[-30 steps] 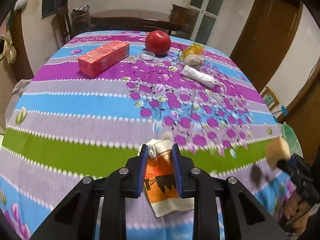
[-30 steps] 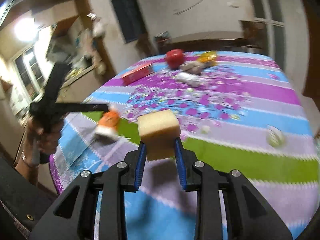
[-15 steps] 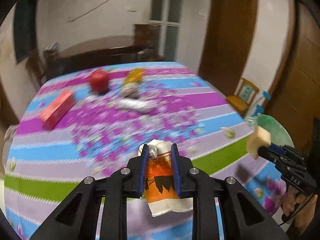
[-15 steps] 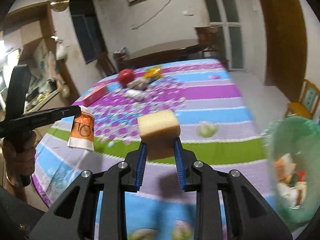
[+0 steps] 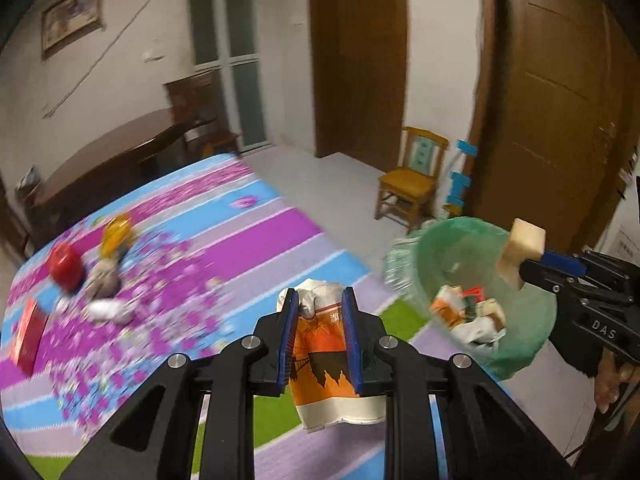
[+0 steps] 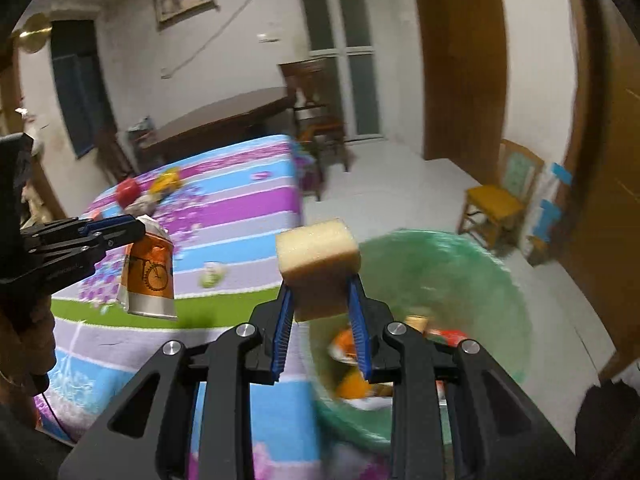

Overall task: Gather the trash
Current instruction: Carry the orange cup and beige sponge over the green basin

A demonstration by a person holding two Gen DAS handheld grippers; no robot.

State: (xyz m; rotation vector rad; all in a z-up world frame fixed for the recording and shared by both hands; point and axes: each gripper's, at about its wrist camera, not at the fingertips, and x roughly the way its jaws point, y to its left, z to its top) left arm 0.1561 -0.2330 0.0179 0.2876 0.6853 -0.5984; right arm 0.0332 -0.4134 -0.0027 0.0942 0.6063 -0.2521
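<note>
The left gripper [image 5: 320, 312] is clamped on a crumpled orange-and-white paper cup [image 5: 324, 344], held in the air over the striped tablecloth [image 5: 248, 240] near its edge. The right gripper [image 6: 320, 300] pinches a yellow sponge block [image 6: 318, 258] just above the rim of the green-lined trash bin [image 6: 460, 272], which holds other scraps

home (dining room), tablecloth [image 5: 272, 224], wooden chair [image 5: 412, 178]

both wrist views angle down from close above the table edge [image 5: 280, 216], sharing the green bin [image 6: 480, 264]
</note>
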